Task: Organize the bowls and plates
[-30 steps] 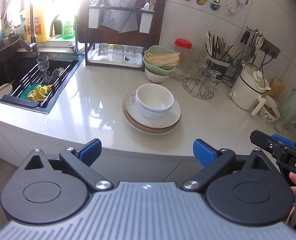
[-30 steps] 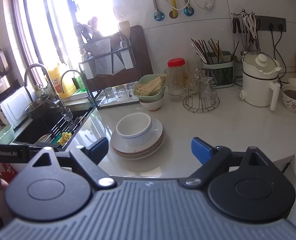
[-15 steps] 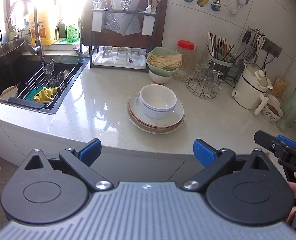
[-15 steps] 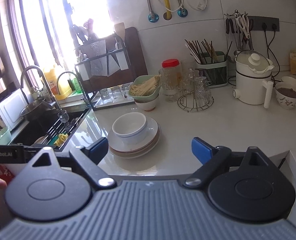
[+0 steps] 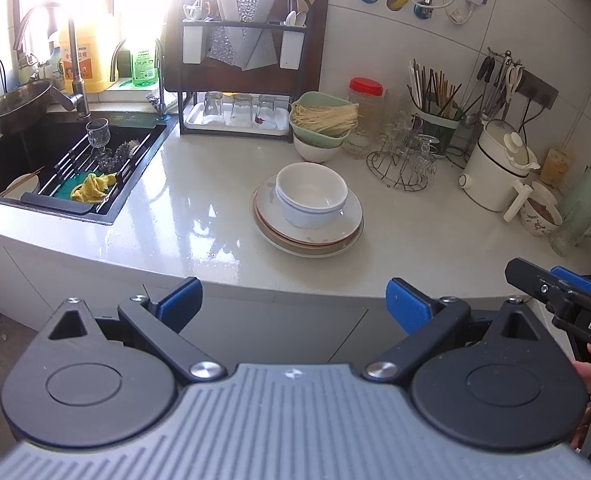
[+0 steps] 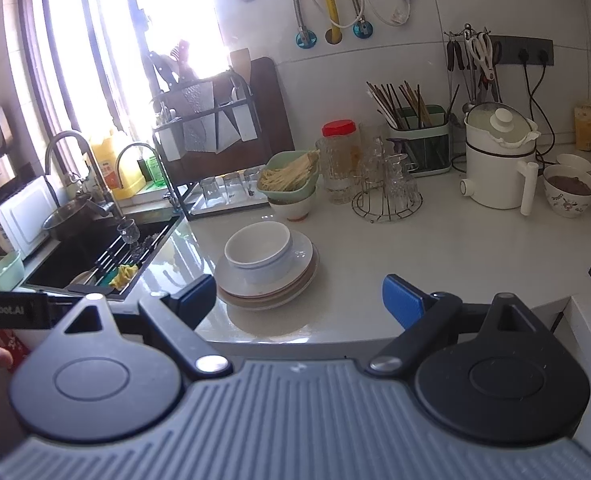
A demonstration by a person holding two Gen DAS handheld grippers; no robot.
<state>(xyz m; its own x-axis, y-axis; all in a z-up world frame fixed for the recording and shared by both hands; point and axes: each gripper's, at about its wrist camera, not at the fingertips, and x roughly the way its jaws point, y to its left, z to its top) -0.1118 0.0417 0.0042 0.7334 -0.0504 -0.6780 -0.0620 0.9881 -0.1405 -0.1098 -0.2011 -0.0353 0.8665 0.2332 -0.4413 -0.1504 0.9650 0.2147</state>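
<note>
Bowls (image 5: 311,194) sat nested on plate stack (image 5: 307,236), mid-counter (image 5: 199,200), btwn sink (image 5: 35,160) & glass rack (image 5: 401,160). L gripper (image 5: 295,300) & R gripper (image 6: 297,298) both spread wide, empty, short of counter edge.

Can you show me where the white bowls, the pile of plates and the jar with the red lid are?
white bowls (image 5: 311,192): left wrist view, inside of the top bowl.
pile of plates (image 5: 347,216): left wrist view, top plate's bare rim.
jar with the red lid (image 6: 338,128): right wrist view, on the red lid.
</note>
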